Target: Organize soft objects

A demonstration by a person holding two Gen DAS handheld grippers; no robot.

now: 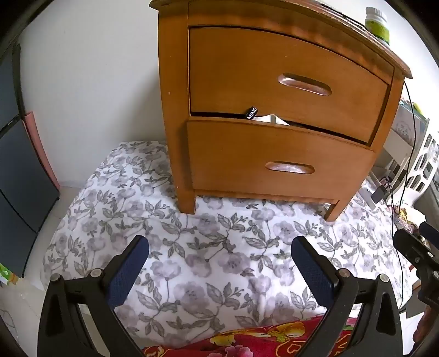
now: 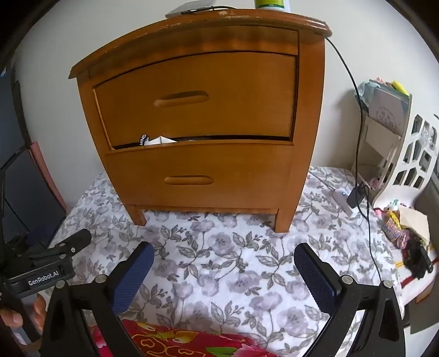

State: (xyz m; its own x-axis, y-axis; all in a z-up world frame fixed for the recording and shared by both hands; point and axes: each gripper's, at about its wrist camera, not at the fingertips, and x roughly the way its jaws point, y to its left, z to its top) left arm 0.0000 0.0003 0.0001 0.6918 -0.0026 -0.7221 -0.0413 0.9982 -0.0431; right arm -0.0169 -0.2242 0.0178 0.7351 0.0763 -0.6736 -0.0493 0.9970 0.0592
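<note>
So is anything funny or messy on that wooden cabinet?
Yes. Something white with a black tag reading MIND pokes out of the gap above the bottom drawer, as if caught there. That drawer sits slightly out from the top drawer. The front edge of the nightstand's top is also chipped.

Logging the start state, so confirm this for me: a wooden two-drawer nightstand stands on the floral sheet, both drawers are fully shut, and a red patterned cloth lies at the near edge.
Not quite. The nightstand stands on the floral sheet, but the lower drawer sits slightly out, with a white cloth and black tag poking from its top gap, as the right wrist view shows. The red patterned cloth does lie at the near edge.
</note>
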